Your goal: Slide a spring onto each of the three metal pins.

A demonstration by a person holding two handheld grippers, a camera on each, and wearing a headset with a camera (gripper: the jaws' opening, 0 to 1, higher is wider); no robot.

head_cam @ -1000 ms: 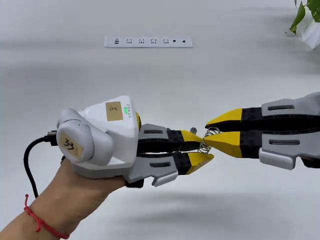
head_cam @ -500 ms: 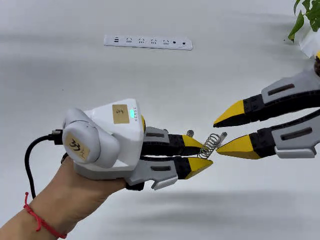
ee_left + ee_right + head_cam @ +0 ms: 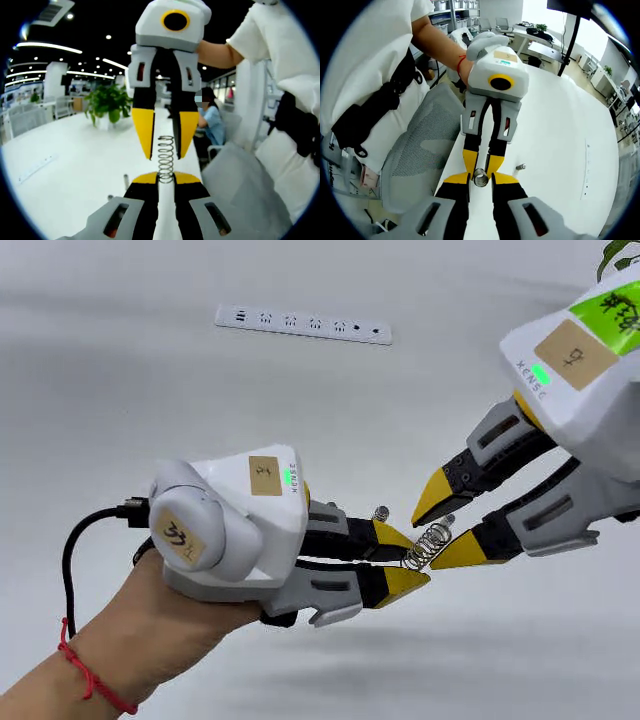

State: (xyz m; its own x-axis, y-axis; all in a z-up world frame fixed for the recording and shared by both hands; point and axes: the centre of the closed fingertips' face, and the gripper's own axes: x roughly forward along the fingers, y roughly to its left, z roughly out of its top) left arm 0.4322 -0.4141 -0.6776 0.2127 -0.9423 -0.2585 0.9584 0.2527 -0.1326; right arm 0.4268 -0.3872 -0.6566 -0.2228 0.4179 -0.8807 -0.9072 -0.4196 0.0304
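Metal pin's (image 3: 449,521) spring (image 3: 428,543) between right tongs (image 3: 424,545).

A broad white table (image 3: 150,390) spreads across the near ground, matte and evenly lit. A white power strip (image 3: 303,324) lies flat towards its far side, and a leafy plant (image 3: 620,255) stands at the far right. A grey mesh chair (image 3: 420,150) sits beside the table's edge. Farther off, the open office holds more desks (image 3: 545,47) and shelves (image 3: 455,12), under a dark ceiling with strip lights (image 3: 50,47) and round spot lamps (image 3: 108,37).
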